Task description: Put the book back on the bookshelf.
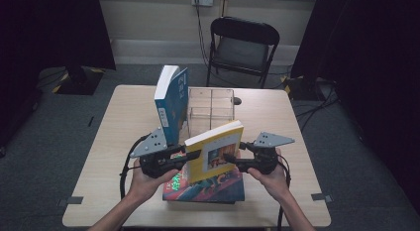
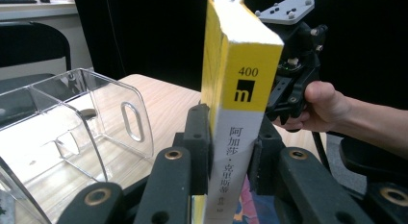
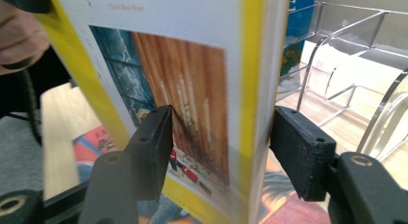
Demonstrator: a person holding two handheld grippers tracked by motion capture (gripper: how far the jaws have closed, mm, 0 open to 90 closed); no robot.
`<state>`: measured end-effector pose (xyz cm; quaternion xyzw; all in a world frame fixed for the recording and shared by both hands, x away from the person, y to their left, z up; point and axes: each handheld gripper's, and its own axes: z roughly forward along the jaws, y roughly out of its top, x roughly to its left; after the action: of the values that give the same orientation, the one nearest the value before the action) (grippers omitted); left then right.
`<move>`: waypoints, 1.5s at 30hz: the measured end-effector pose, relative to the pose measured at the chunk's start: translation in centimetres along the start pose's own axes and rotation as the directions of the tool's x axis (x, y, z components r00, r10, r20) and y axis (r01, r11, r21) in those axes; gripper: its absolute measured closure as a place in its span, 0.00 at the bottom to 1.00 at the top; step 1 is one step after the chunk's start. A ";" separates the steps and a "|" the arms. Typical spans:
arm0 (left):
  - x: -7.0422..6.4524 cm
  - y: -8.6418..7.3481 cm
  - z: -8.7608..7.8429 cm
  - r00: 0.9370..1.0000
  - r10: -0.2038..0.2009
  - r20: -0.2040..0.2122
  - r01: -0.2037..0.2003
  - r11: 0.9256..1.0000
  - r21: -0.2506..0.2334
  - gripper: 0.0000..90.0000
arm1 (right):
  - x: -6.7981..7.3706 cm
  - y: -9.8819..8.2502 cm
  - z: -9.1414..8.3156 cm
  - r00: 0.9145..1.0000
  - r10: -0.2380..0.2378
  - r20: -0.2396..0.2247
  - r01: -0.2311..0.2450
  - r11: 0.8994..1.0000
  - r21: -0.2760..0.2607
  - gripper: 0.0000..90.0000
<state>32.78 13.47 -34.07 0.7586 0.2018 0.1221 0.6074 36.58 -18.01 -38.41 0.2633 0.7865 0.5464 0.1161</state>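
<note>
A: Yellow book (image 1: 216,152) is up off the bench (image 1: 119,142), spine clamped in the left claw (image 1: 190,155).

B: And the right claw (image 1: 229,159)?

A: Apart, straddling its cover. The blue book (image 1: 170,102) already stands by the rack (image 1: 210,109); the yellow one isn't racked yet.

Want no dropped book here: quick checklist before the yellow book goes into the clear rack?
1. Left gripper clamped on the yellow book at its spine: ok.
2. Right gripper gripping: not ok, there is a gap at one pad.
3. Book clear of the colourful book lying on the table: ok.
4. Clear rack has a free slot: ok, its compartments look empty.
5. Blue book standing at the rack's left side is stable: cannot tell.
</note>
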 end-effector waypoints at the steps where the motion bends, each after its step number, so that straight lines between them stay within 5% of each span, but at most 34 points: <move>1: 0.1 0.0 0.1 1.000 -0.011 0.000 0.011 1.000 0.006 0.81 | 0.0 0.1 0.2 1.000 -0.001 0.011 0.001 1.000 0.001 0.47; 16: -0.1 -0.1 3.8 1.000 0.003 -0.025 -0.002 0.999 0.034 0.76 | 0.9 0.2 0.2 1.000 -0.025 -0.005 0.025 1.000 0.019 0.54; 25: 0.0 -0.1 4.0 0.999 -0.006 -0.042 0.006 1.000 0.013 0.70 | 1.0 0.3 0.4 1.000 -0.027 0.005 0.027 0.999 0.022 0.54; 37: 0.8 0.3 4.1 0.996 -0.061 -0.063 0.063 0.997 0.034 0.84 | 0.5 -0.3 1.1 1.000 0.003 0.002 -0.003 0.999 0.036 0.45; 45: 1.0 0.0 3.0 0.993 -0.088 -0.074 0.091 0.995 0.034 0.84 | -0.4 -2.2 -0.6 0.998 0.037 0.042 -0.039 0.997 0.059 0.38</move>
<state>35.00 11.32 -34.84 0.7551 0.2597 0.1186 0.5902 35.99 -19.35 -40.26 0.2927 0.7948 0.5193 0.1137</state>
